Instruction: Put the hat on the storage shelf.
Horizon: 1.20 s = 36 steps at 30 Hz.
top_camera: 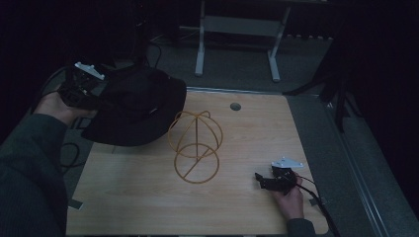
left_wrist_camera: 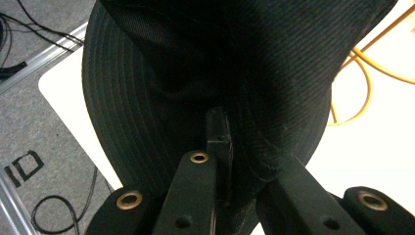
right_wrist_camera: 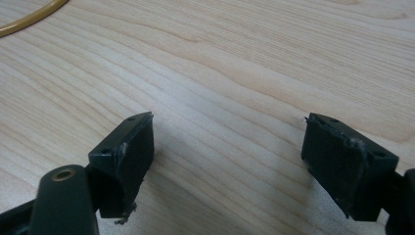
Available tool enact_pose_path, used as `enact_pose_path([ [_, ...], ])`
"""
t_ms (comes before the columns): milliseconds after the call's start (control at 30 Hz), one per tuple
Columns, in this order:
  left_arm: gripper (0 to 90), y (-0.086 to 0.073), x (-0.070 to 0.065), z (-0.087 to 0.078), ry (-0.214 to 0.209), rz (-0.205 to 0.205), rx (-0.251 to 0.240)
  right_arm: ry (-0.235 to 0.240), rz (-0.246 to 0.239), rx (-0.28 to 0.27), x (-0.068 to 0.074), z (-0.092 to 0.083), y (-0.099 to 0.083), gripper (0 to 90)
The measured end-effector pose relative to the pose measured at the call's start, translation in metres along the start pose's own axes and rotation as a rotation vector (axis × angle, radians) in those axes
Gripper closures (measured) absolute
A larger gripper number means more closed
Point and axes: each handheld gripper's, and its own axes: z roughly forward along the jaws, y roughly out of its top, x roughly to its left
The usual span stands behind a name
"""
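A black brimmed hat [top_camera: 136,106] hangs above the table's far left corner, held by its brim in my left gripper [top_camera: 99,96]. In the left gripper view the jaws are shut on the hat [left_wrist_camera: 205,73], with the brim pinched between them [left_wrist_camera: 230,161]. A yellow wire hat stand [top_camera: 194,146] rests on the wooden table [top_camera: 148,197] just right of the hat; part of the wire stand [left_wrist_camera: 362,78] shows behind the brim. My right gripper [top_camera: 260,180] rests low at the front right, open, with bare wood between its jaws [right_wrist_camera: 227,147].
A round cable hole [top_camera: 235,106] sits near the table's far edge. White desk legs [top_camera: 200,49] stand on the floor beyond. Cables [left_wrist_camera: 54,215] lie on the grey floor left of the table. A curve of yellow wire [right_wrist_camera: 29,17] lies far from the right gripper.
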Motion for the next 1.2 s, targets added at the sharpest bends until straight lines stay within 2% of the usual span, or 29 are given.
enact_pose_path([
  [300,88.4,0.000,0.000,-0.011,-0.007,0.018,-0.005,0.001,-0.002,0.002,0.000,0.000,0.000,19.7],
  [600,88.5,0.003,-0.002,-0.018,-0.007,0.053,-0.001,0.001,-0.002,0.002,0.000,0.000,0.000,19.7],
  [1200,88.5,0.001,-0.001,-0.035,-0.012,0.058,-0.027,0.001,-0.002,0.002,0.000,0.000,0.000,19.6],
])
